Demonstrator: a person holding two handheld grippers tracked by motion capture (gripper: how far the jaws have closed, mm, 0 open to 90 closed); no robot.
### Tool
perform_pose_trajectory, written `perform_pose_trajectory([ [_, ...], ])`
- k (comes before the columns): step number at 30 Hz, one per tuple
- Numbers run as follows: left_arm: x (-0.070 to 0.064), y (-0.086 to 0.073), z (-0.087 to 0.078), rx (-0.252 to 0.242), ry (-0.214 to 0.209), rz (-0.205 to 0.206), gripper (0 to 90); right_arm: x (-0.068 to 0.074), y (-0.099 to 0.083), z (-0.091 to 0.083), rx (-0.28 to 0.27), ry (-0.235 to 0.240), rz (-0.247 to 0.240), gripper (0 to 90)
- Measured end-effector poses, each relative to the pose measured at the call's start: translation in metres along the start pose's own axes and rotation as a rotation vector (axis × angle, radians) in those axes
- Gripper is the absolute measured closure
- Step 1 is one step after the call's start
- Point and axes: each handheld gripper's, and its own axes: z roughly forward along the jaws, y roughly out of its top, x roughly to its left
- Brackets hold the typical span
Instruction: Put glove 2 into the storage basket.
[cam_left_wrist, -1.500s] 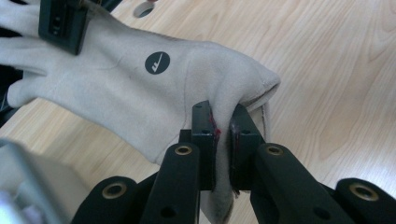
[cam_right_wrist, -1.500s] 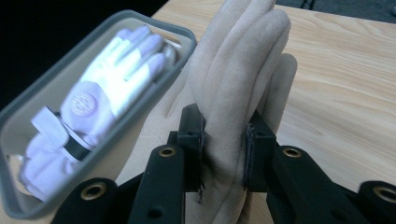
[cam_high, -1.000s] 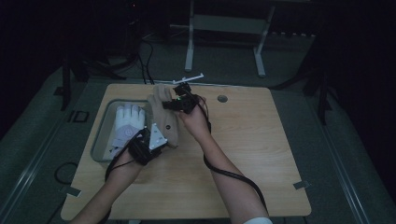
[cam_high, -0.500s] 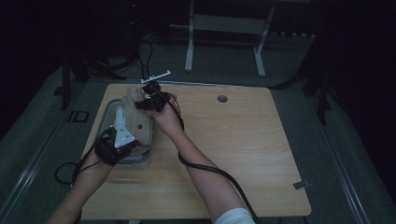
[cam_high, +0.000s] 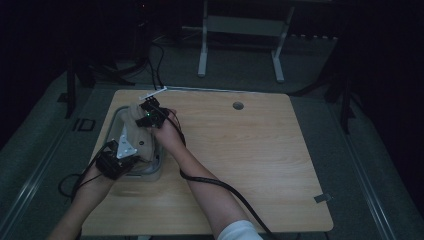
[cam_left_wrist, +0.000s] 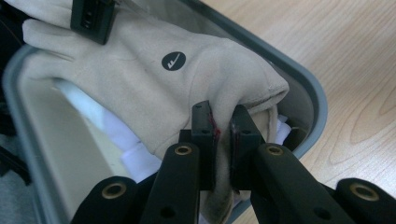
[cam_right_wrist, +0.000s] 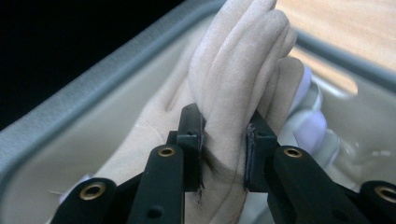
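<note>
The left claw (cam_left_wrist: 220, 128), nearest the person at about seven o'clock on the table (cam_high: 260, 165), is pinched narrow on the cuff of a tan glove (cam_left_wrist: 154, 79), the cloth bunched between its jaws. Just beyond it, toward ten o'clock, the right claw (cam_right_wrist: 223, 140) is clamped on the glove's bundled fingers, which stand up between its jaws. The glove hangs stretched between the two over a grey bin (cam_high: 116, 120) at the table's left edge, with something white (cam_left_wrist: 112, 135) lying in the bin under it. My guess is the glove is being laid into the bin. To do that well, both claws should come down together and level, so the glove settles flat inside the rim rather than draping over it. I'd let the finger end go first, the cuff after, once the cloth rests on what is below. Farther off, at one o'clock, the tabletop has a small round hole (cam_high: 238, 105).
</note>
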Motion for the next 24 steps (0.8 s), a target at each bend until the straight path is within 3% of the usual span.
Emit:
perform_pose_trajectory([
  [4, -0.003, -0.002, 0.011, 0.014, -0.024, 0.003, 83.3, -0.004, -0.006, 0.005, 0.016, -0.004, 0.004, 68.2],
  [6, -0.003, -0.001, 0.014, 0.028, -0.044, 0.002, 82.3, -0.005, -0.006, 0.004, 0.028, 0.013, 0.011, 61.1],
  [8, -0.004, -0.001, 0.016, 0.026, -0.060, -0.005, 78.6, -0.004, -0.006, 0.001, 0.031, 0.003, -0.012, 53.5],
  [14, -0.003, 0.006, 0.003, -0.018, -0.096, -0.065, 46.1, -0.007, -0.007, -0.012, 0.024, 0.013, -0.017, 34.4],
  [17, -0.006, 0.012, -0.004, -0.050, -0.081, -0.081, 36.0, -0.008, -0.008, -0.024, 0.021, 0.027, -0.046, 26.3],
  [19, -0.006, 0.015, -0.007, -0.073, -0.106, -0.108, 28.1, -0.009, -0.008, -0.032, 0.010, 0.039, -0.056, 19.9],
  [21, -0.006, 0.018, -0.007, -0.097, -0.120, -0.132, 20.6, -0.009, -0.008, -0.040, -0.001, 0.059, -0.058, 19.4],
  [24, -0.012, 0.022, -0.003, -0.117, -0.121, -0.120, 15.8, -0.007, -0.012, -0.050, 0.001, 0.057, -0.092, 18.4],
])
